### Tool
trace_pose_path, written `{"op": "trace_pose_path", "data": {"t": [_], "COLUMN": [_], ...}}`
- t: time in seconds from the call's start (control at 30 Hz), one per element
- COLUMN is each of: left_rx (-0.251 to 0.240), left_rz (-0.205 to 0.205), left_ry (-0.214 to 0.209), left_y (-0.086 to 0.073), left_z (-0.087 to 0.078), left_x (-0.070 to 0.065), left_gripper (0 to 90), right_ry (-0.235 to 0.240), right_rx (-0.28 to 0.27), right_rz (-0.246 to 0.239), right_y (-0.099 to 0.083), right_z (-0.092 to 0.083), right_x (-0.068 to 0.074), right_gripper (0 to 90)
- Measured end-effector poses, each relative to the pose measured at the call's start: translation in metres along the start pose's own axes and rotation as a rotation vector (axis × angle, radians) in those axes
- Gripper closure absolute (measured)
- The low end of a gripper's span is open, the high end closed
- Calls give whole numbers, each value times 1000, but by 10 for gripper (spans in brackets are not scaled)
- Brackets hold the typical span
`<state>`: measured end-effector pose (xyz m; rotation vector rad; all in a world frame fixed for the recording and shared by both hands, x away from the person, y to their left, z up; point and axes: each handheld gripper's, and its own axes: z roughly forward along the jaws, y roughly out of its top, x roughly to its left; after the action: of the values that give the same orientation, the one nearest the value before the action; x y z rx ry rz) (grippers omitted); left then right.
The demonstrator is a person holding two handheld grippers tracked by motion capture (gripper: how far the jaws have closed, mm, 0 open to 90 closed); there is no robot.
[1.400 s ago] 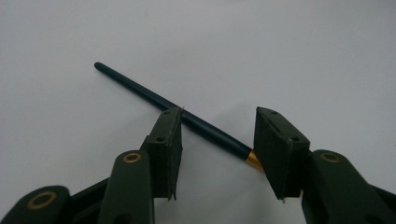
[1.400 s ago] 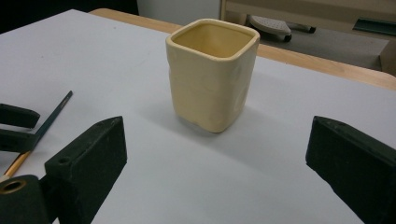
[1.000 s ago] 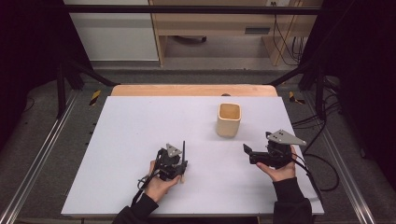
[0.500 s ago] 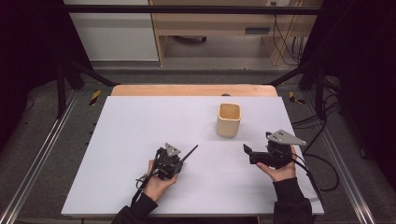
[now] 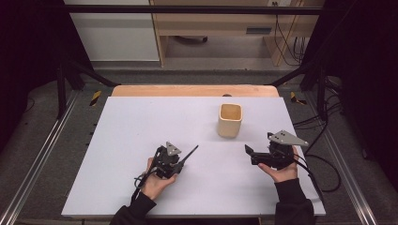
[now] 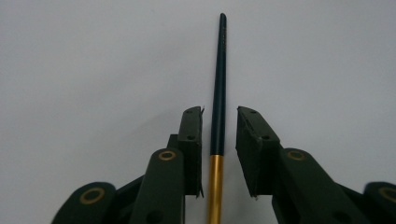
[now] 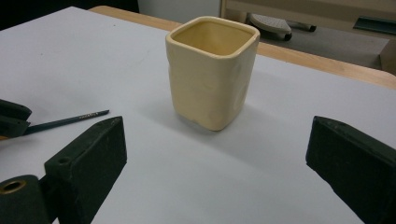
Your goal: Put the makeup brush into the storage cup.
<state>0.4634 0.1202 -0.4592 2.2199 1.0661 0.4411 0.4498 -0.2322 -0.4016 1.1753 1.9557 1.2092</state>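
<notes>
One slim pencil (image 6: 219,84), dark green shaft, gold lower section, rounded tip

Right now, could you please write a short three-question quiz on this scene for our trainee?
1. True or false: the cup stands upright on the table.
2. What lies between the left gripper jaws? A) a spoon B) a pencil C) a cloth
3. Which gripper faces the cup with wide jaws?

Key: 1 true. 2 B; a gap shows on its right side, so no firm pinch. 3 the right gripper.
</notes>
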Motion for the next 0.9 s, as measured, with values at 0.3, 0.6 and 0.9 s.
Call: {"op": "trace_pose_path", "data": {"t": [0.3,0.6,0.9], "left_rx": [4,76,148], "left_rz": [65,113,149], "left_ry": [-27,-54,-79], "left_y": [19,36,44], "left_z": [-11,-6,9], "left_x": [8,7,2], "left_gripper": [597,551,557], "right_ry": [4,7,9], "right_rx": [2,3,5], "right_rz": [4,3,2], "right_y": [0,0,1], "right_z": [0,-1,-2], "right_x": [0,0,-2], "right_gripper": [55,55,55]}}
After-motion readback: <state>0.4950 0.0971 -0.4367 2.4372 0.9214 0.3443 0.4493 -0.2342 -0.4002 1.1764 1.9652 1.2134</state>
